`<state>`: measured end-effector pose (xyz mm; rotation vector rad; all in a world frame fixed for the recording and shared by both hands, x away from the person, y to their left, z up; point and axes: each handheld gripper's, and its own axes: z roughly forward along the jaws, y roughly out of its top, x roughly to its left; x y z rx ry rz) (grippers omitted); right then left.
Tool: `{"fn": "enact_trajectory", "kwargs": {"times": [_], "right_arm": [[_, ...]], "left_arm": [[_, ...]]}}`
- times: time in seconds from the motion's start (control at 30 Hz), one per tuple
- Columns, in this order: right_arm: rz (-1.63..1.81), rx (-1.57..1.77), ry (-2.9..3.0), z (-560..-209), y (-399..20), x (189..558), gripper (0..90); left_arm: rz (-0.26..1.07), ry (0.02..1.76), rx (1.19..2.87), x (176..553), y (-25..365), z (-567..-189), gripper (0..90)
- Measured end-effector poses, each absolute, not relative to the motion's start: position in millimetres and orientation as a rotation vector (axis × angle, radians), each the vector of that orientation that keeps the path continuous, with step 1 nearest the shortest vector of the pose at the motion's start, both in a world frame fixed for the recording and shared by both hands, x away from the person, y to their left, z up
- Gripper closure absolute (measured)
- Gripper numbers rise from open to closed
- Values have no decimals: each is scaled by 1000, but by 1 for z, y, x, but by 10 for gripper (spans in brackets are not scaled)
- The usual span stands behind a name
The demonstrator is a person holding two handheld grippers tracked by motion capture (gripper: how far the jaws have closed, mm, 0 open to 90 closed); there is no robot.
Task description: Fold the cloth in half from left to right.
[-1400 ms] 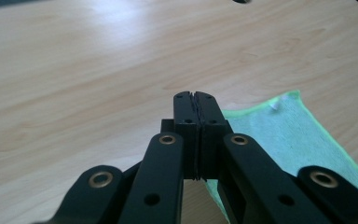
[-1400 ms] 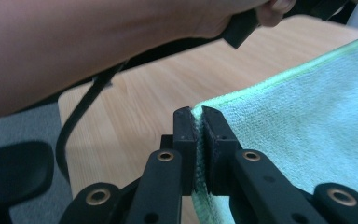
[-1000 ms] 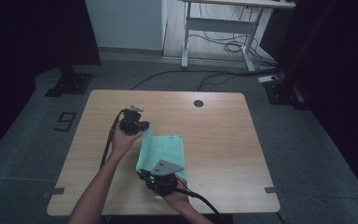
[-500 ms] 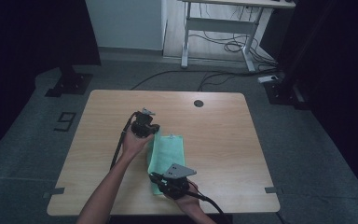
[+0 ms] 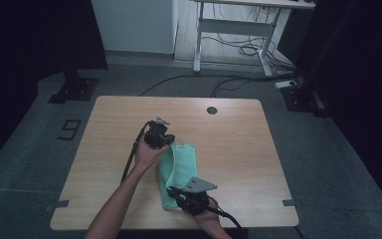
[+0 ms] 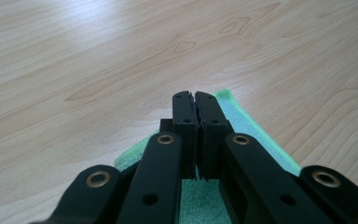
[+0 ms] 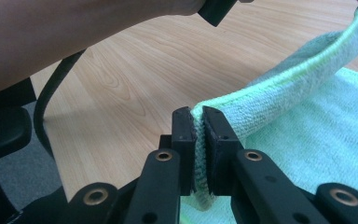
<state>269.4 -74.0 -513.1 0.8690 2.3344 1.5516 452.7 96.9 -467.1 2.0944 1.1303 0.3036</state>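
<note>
Green cloth point(image 5: 179, 172) lies mid-surface, its long axis running from my near edge toward the far one, one side doubled over. I hold it at both ends of that folded edge: left gripper point(image 5: 160, 138) pressed together on the far corner, cloth showing under its jaws in the left gripper view point(image 6: 193, 100); right gripper point(image 7: 198, 114) pinching the near corner, the hem rising taut from it toward the left hand. Wooden surface point(image 5: 238, 134) lies bare to the cloth's right. I judge the next fold carries this edge sideways, both grippers travelling together.
</note>
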Motion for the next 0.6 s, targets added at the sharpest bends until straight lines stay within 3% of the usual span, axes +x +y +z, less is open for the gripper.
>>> {"fn": "enact_trajectory", "kwargs": {"times": [0.6], "right_arm": [[1523,915,2340,-523,-93,263,828]], "left_arm": [[286,1107,2106,451,75,-470,868]]}}
